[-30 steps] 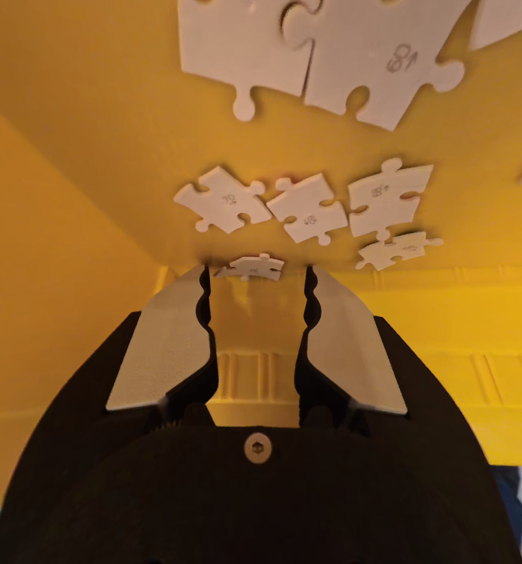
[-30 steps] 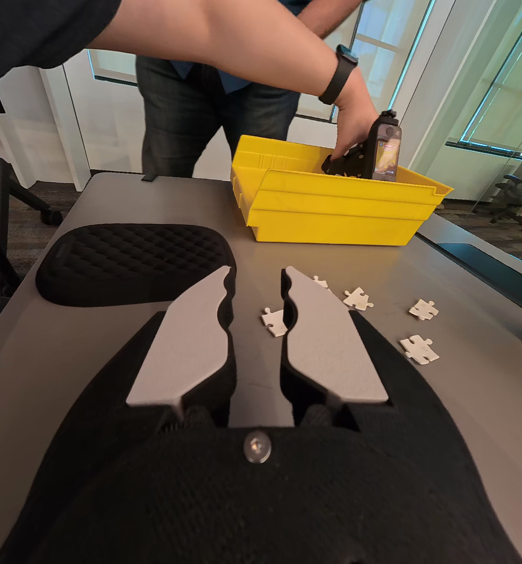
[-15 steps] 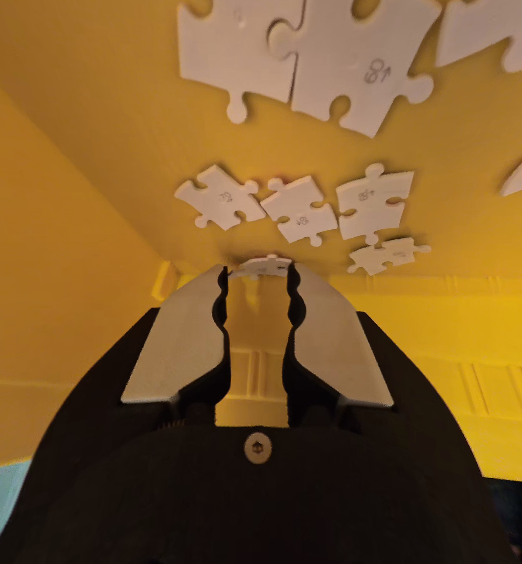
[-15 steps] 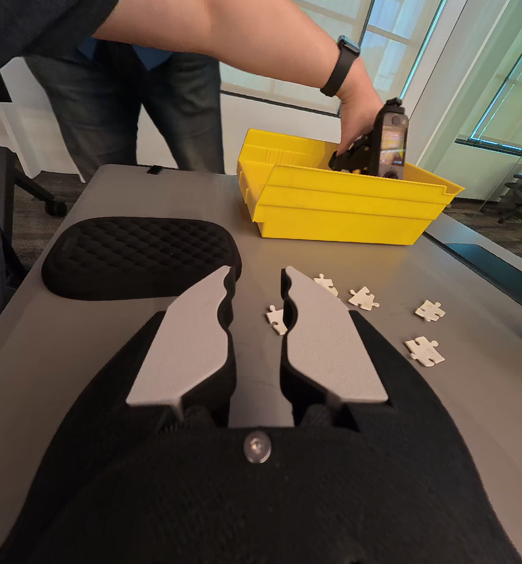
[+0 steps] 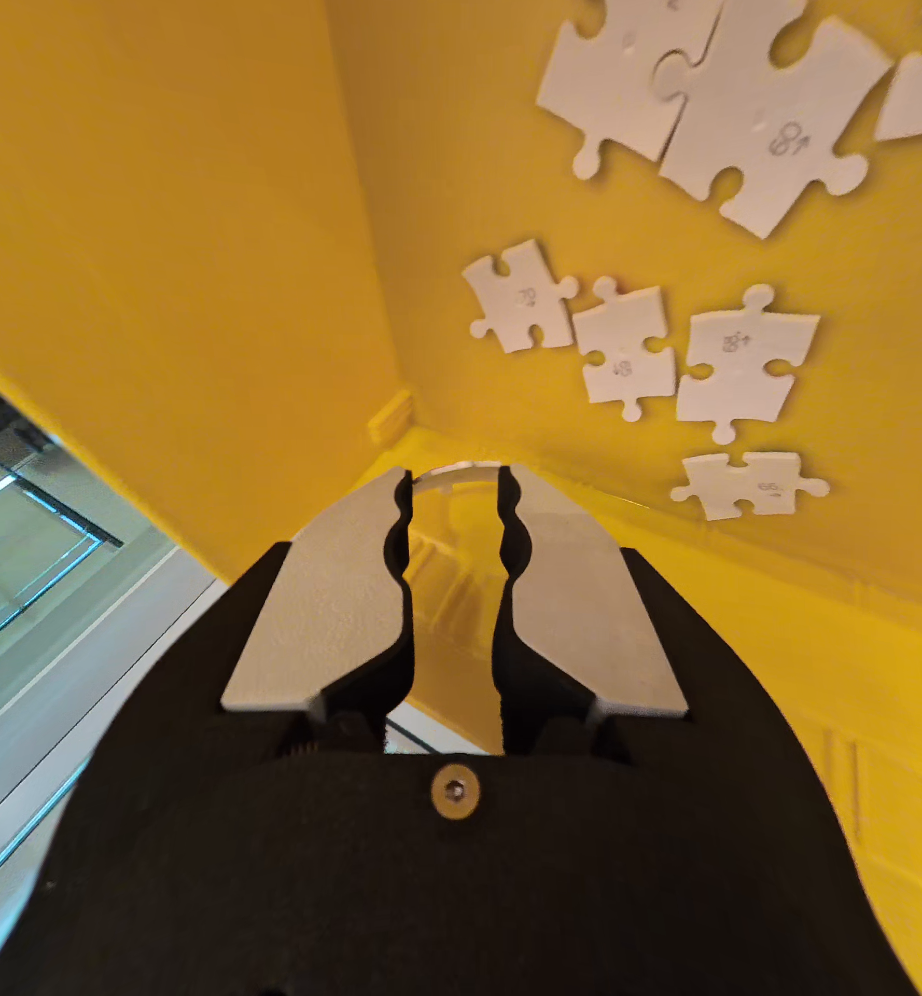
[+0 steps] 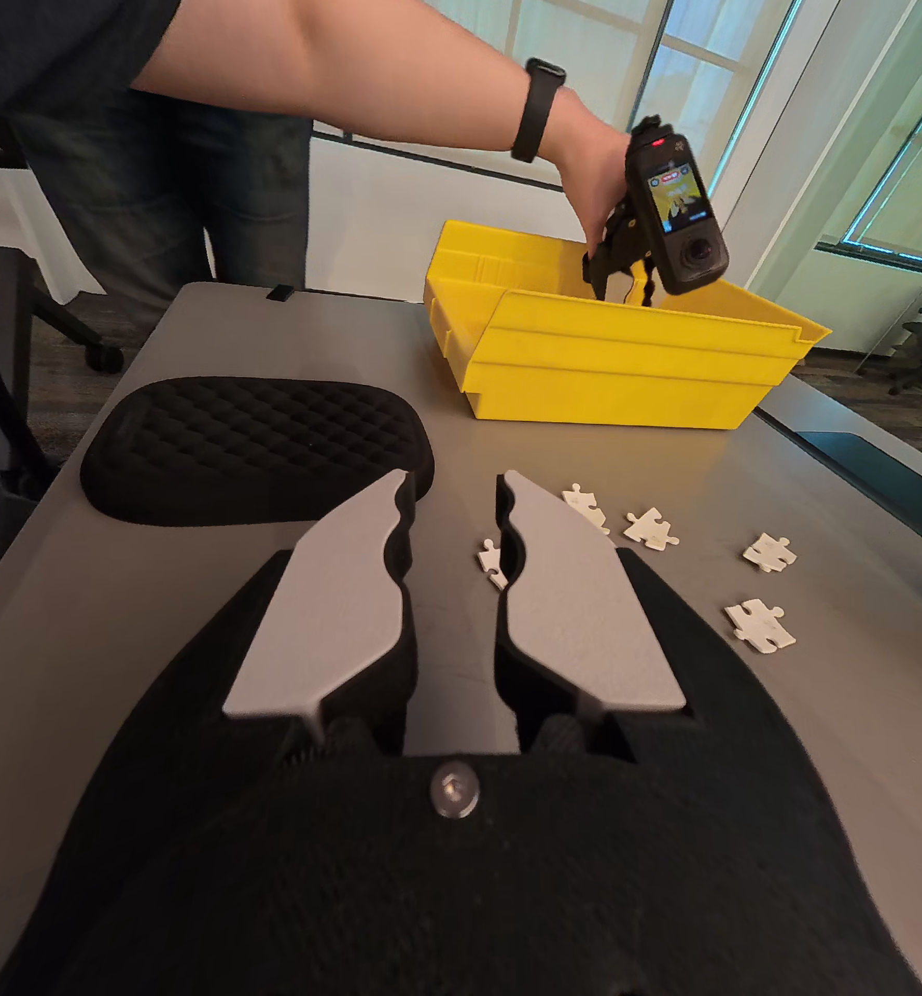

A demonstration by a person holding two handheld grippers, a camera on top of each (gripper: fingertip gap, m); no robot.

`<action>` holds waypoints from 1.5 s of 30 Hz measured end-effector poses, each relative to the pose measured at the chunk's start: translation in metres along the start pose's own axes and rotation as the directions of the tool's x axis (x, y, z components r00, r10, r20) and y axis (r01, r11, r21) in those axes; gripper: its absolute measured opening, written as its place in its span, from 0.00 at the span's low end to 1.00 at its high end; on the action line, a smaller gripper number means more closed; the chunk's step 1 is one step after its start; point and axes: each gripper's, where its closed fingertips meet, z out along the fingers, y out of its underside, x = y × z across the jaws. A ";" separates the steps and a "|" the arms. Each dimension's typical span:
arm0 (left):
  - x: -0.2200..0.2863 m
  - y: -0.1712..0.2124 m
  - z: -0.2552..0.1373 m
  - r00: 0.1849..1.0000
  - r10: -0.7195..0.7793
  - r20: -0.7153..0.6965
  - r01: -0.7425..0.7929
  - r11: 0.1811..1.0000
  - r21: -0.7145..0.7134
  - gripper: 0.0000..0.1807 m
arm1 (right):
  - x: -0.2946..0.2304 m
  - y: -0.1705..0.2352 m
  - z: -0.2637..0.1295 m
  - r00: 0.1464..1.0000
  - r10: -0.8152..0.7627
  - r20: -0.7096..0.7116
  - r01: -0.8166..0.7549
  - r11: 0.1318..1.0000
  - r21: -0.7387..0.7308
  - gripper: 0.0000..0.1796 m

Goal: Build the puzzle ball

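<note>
My left gripper [image 5: 454,477] is shut on a curved white puzzle piece [image 5: 445,476], pinched edge-on at the fingertips above a corner of the yellow bin [image 5: 178,215]. Several white pieces lie on the bin floor, among them a joined pair [image 5: 717,108] and three small ones [image 5: 626,350] in a row. In the right wrist view the left gripper [image 6: 623,285] hangs over the bin [image 6: 609,372], held by a hand. My right gripper [image 6: 453,479] is open and empty, low over the grey table [image 6: 502,447]. Several loose white pieces [image 6: 650,528] lie on the table just right of it.
A black quilted pad [image 6: 254,447] lies on the table left of the right gripper. The person's forearm [image 6: 340,91] reaches across above the pad. Another person stands behind the table's far edge [image 6: 178,188]. The table's right edge runs past the loose pieces.
My left gripper closed on the curved piece and lifted and turned with it, rising partly out of the bin. The right gripper stayed open over the table.
</note>
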 end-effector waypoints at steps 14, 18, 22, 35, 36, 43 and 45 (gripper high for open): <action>-0.007 -0.008 -0.032 0.995 -0.079 0.061 0.073 0.993 0.089 0.17 | 0.002 -0.001 -0.002 1.000 0.002 -0.013 -0.002 1.000 0.007 0.16; -0.014 -0.024 -0.084 0.969 -0.241 0.045 0.222 0.941 0.256 0.17 | 0.002 -0.008 -0.005 0.999 0.001 -0.039 0.000 1.000 0.022 0.16; -0.011 -0.059 -0.156 0.940 -0.340 -0.015 0.313 0.845 0.433 0.17 | 0.006 -0.013 -0.020 0.993 0.037 -0.108 -0.034 0.999 0.030 0.16; 0.159 -0.278 -0.250 0.896 -0.235 -0.378 0.403 0.788 0.466 0.17 | 0.029 0.007 -0.134 0.870 0.187 -0.457 -0.191 0.981 0.037 0.16; 0.169 -0.289 -0.248 0.886 -0.229 -0.404 0.411 0.791 0.454 0.17 | 0.031 0.009 -0.139 0.858 0.179 -0.482 -0.193 0.981 0.021 0.16; 0.200 -0.319 -0.230 0.832 -0.257 -0.491 0.459 0.817 0.350 0.16 | 0.038 0.023 -0.147 0.842 0.109 -0.529 -0.171 0.983 -0.070 0.17; 0.206 -0.321 -0.222 0.817 -0.267 -0.511 0.465 0.828 0.312 0.17 | 0.042 0.031 -0.144 0.838 0.136 -0.528 -0.219 0.971 -0.097 0.17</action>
